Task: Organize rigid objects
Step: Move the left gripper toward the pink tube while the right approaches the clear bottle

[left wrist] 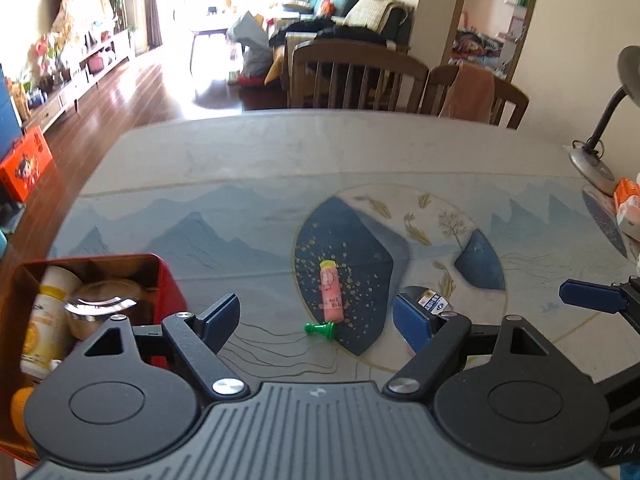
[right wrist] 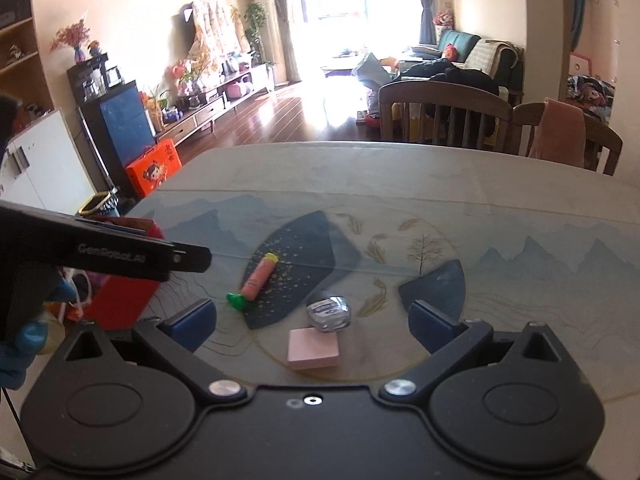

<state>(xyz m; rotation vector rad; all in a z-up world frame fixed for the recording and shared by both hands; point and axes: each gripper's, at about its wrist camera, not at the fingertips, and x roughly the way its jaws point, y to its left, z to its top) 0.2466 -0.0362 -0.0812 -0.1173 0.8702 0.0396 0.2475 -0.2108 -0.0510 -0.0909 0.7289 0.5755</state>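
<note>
Both claws hover over the desk (left wrist: 248,160) with nothing between their fingers. The left claw (left wrist: 316,320) stands wide open near the desk's left edge, its left finger just in front of the red box (left wrist: 170,280), which sits at that edge and holds a white and yellow bottle (left wrist: 52,312) and a shiny round lid (left wrist: 100,304). The right claw (right wrist: 312,320) is likewise spread open.

On the dark blue patch of the desk cover lies a pink tube (left wrist: 331,294) with a yellow cap, and a small green piece (left wrist: 320,328) touches its near end. Toward the near edge, a silver foil-wrapped item (right wrist: 328,312) rests just behind a pink block (right wrist: 314,349); whether the two touch is hard to tell. Both lie between the right claw's fingers, below them. At the desk's right edge stands a lamp base (left wrist: 592,164).
</note>
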